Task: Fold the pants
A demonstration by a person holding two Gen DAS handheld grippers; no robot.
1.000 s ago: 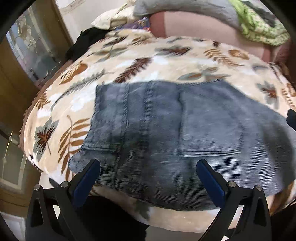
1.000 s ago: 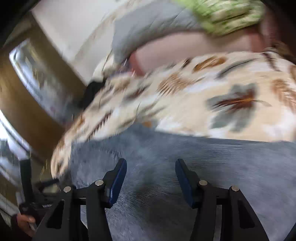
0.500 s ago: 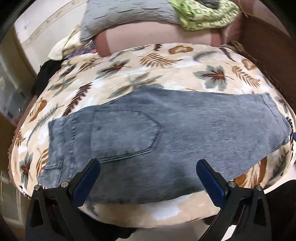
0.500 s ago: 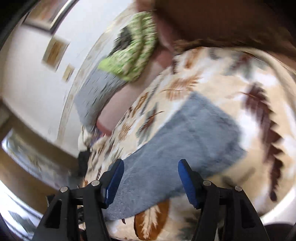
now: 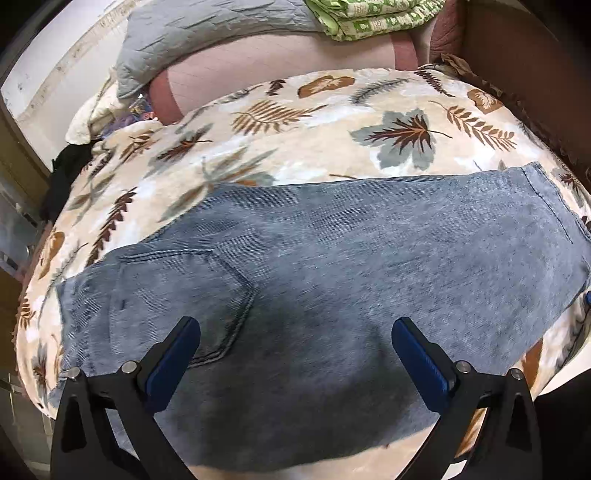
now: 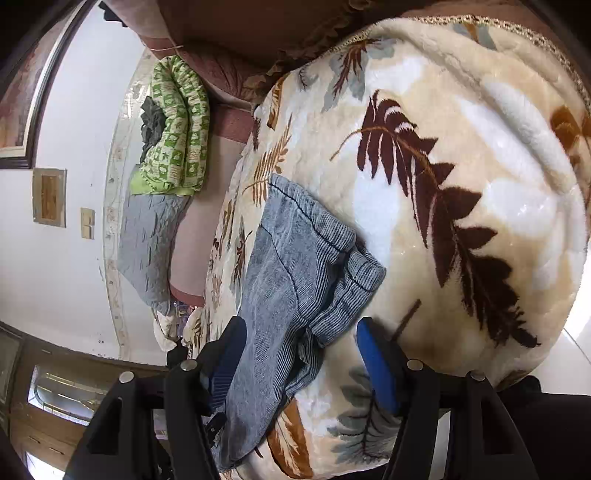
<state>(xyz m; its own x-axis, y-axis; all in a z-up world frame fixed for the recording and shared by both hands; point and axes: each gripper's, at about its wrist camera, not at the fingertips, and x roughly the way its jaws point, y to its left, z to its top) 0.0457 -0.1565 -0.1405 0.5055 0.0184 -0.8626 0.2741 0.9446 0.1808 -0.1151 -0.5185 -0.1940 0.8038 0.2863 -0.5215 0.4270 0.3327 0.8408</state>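
Grey-blue corduroy pants [image 5: 332,280] lie flat across a leaf-print blanket [image 5: 332,122], waistband at the left, back pocket [image 5: 184,295] up, leg hem [image 5: 546,199] at the right. My left gripper [image 5: 295,350] is open and hovers above the pants' near edge, between pocket and leg. In the right wrist view the leg hems [image 6: 332,266] lie bunched on the blanket [image 6: 480,184]. My right gripper [image 6: 301,350] is open, its jaws on either side of the hem end.
A grey pillow [image 5: 207,33] and a folded green quilt [image 5: 373,14] lie at the head of the bed on a pink sheet [image 5: 280,66]. A brown bed frame [image 5: 524,74] rises at the right. A white wall [image 6: 66,258] stands behind.
My left gripper has swung from the waistband rightward toward the leg. My right gripper has moved from over the leg to the hem end and rolled sideways.
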